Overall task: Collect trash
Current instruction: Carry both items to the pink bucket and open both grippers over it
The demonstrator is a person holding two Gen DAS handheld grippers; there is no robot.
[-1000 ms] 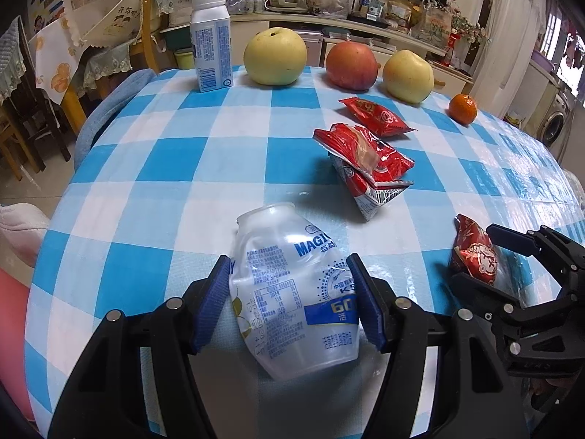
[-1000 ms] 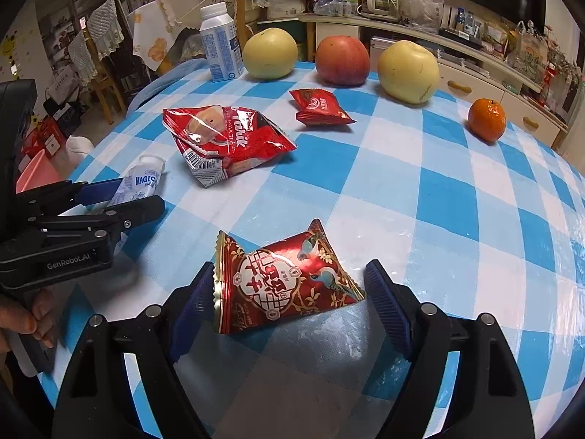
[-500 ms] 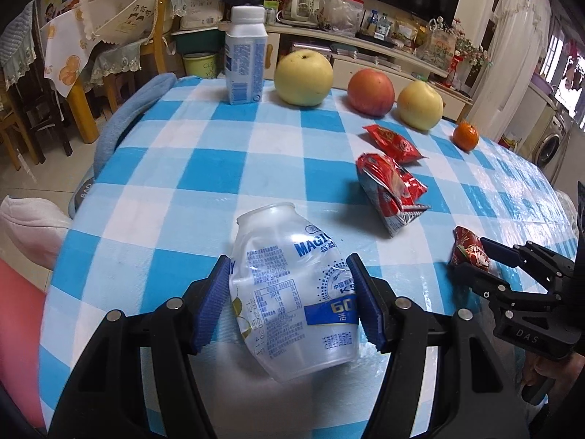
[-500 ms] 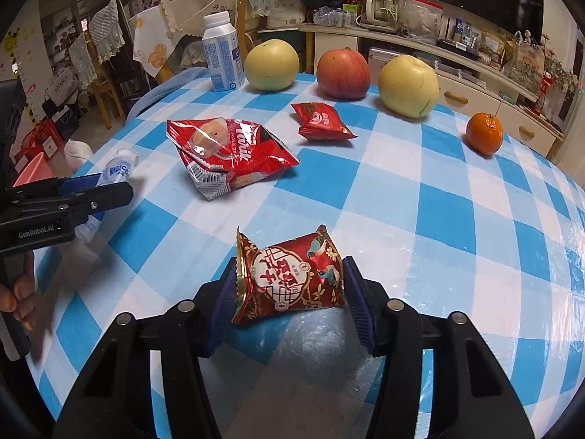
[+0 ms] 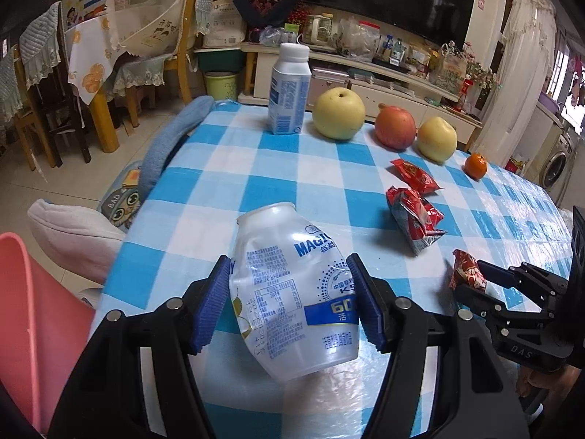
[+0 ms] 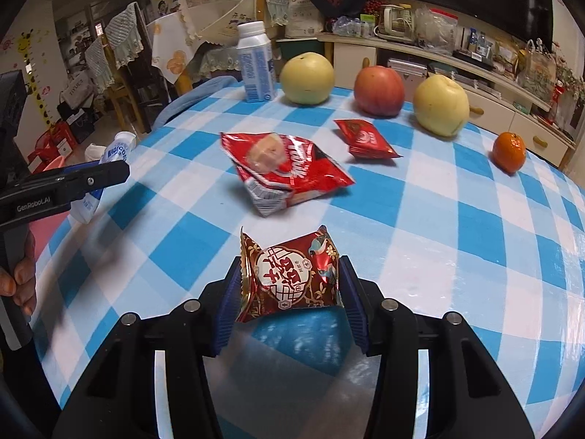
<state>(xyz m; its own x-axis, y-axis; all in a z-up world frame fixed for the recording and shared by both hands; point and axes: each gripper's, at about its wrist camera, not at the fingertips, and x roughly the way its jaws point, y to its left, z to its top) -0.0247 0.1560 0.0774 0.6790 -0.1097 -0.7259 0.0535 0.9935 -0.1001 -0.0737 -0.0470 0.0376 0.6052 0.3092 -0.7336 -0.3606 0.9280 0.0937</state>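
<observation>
Left wrist view: the left gripper pinches an empty plastic bottle across its dented body, lifted above the near left part of the checked table. It looks light, thin-walled and easily crushed; a mid-body hold suits it. Right wrist view: the right gripper clamps a red snack packet by its side edges, clear of the cloth. The packet appears soft, crinkly and slippery.

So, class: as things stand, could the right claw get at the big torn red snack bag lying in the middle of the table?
Probably not yet. The way to the torn red snack bag looks free, bare cloth ahead, but the right claw is already shut on the small red packet, so it has no free grip.
</observation>
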